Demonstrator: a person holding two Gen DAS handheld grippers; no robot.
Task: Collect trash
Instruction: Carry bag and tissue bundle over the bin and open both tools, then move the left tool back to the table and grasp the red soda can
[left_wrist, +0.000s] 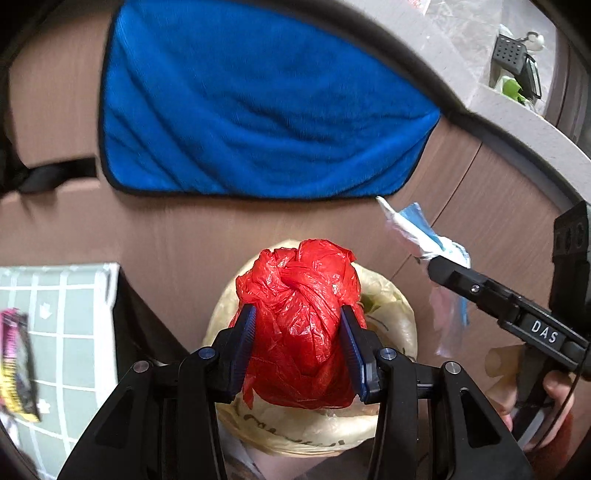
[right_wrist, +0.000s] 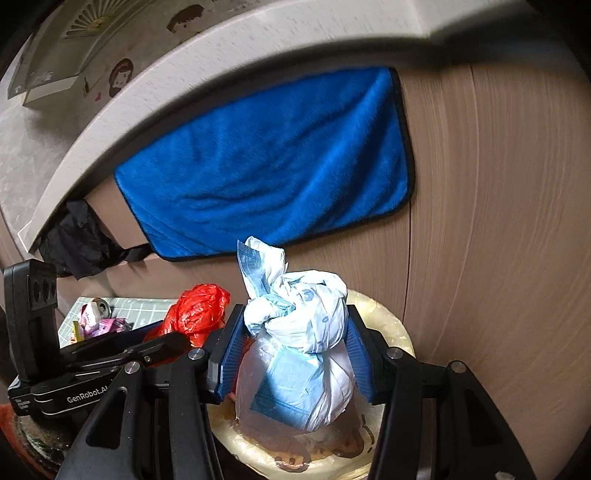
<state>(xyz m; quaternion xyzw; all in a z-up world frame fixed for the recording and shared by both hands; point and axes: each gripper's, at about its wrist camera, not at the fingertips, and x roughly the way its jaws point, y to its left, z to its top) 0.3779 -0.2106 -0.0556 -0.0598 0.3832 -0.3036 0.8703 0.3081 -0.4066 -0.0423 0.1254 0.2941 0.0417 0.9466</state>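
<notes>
Bin opening (left_wrist: 391, 302) mostly hidden under bags; left-edge items blurred. Left gripper (left_wrist: 297, 345) clamped on knotted red bag (left_wrist: 299, 317), pads pressing both sides. Right gripper (right_wrist: 291, 360) clamped on white-blue bag (right_wrist: 299, 354), w/ knot poking above pads, over same bin.

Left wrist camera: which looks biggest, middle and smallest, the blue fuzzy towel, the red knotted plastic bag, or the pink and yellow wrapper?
1. Blue fuzzy towel, hanging on the cabinet front.
2. Red knotted plastic bag, though it sits close to the camera, so it looks bigger than it really is.
3. Pink and yellow wrapper, partly cut off at the edge.
</notes>
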